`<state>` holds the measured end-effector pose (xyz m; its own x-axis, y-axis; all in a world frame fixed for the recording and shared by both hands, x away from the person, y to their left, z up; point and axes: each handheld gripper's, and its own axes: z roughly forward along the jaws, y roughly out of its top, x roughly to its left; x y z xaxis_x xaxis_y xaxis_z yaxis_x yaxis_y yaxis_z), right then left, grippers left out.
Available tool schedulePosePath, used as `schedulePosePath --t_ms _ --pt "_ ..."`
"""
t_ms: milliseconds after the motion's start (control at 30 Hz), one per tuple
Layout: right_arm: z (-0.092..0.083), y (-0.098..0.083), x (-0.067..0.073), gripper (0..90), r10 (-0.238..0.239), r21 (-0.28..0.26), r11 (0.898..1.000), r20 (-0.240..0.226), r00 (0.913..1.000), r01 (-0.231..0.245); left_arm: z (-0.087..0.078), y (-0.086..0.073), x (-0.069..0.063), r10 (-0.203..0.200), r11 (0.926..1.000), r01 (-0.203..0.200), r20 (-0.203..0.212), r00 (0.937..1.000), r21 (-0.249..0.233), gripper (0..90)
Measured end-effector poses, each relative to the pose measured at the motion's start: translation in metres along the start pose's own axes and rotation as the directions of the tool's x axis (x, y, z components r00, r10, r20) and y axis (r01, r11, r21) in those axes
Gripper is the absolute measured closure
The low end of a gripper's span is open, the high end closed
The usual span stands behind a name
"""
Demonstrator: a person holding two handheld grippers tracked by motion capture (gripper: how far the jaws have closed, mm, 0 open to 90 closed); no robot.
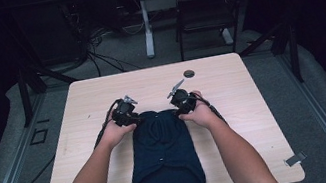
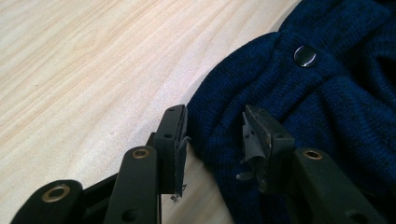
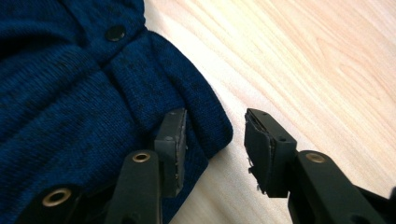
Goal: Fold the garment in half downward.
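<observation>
- Dark floor with cables lies behind a light wooden surface (image 1: 230,79), and a black chair (image 1: 204,8) stands farther back.
- On the surface lies a dark blue knitted sweater (image 1: 166,164). It sits in the middle, and its bottom end almost reaches the near edge.
- A small dark round thing (image 1: 189,73) lies on the wood beyond the sweater, well apart from it.
- Two bare arms come in from the bottom, one on each side of the sweater.
- The left tongs (image 1: 128,114) are at the far left corner of the sweater. They are spread apart. The edge of the sweater lies between the two sides, but they do not squeeze it.
- The right tongs (image 1: 182,102) are at the far right corner of the sweater. They are spread wide too. One side rests on the blue knit, and the other is over bare wood, just past the rolled edge.
- A shiny round button (image 2: 305,56) sits on the sweater near the left tongs.
- A dark button (image 3: 115,32) sits near the right tongs.
</observation>
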<state>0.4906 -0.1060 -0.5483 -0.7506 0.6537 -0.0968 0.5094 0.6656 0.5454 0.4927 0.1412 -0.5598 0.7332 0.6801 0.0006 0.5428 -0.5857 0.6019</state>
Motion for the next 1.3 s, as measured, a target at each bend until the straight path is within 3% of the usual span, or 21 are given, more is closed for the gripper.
schedulePosePath --t_ms 67,233,400,433,800,933,1300 --pt "0.004 0.000 0.001 58.7 -0.017 0.036 0.999 -0.003 0.9998 0.017 0.000 -0.001 0.000 0.001 1.0000 -0.001 0.013 0.9999 0.006 64.3" --pt "0.004 0.002 0.002 71.4 -0.022 0.065 0.998 -0.030 0.9993 0.024 -0.001 -0.002 0.000 -0.015 0.9999 0.015 0.019 0.9997 -0.002 71.7" --pt "0.001 0.005 0.006 78.0 -0.049 0.064 0.997 -0.019 0.9986 0.050 -0.003 -0.001 -0.001 0.001 1.0000 -0.001 0.009 1.0000 0.001 76.5" --pt "0.001 0.004 0.007 78.4 -0.040 0.039 0.998 -0.023 0.9990 0.040 -0.005 0.000 -0.001 0.006 1.0000 -0.006 0.013 0.9999 0.005 77.0" --pt "-0.023 0.007 0.006 80.3 -0.086 -0.016 0.996 -0.019 0.9961 0.086 -0.028 0.006 -0.006 0.047 0.9977 -0.048 -0.018 0.9987 -0.047 77.7" --pt "-0.036 0.009 0.005 80.5 -0.080 -0.053 0.995 -0.015 0.9967 0.079 -0.041 0.014 -0.008 0.069 0.9950 -0.071 -0.030 0.9971 -0.070 77.7" --pt "-0.082 0.031 0.008 80.8 -0.139 -0.119 0.983 0.040 0.9895 0.143 -0.082 0.030 -0.012 0.093 0.9838 -0.103 -0.073 0.9930 -0.147 77.8"
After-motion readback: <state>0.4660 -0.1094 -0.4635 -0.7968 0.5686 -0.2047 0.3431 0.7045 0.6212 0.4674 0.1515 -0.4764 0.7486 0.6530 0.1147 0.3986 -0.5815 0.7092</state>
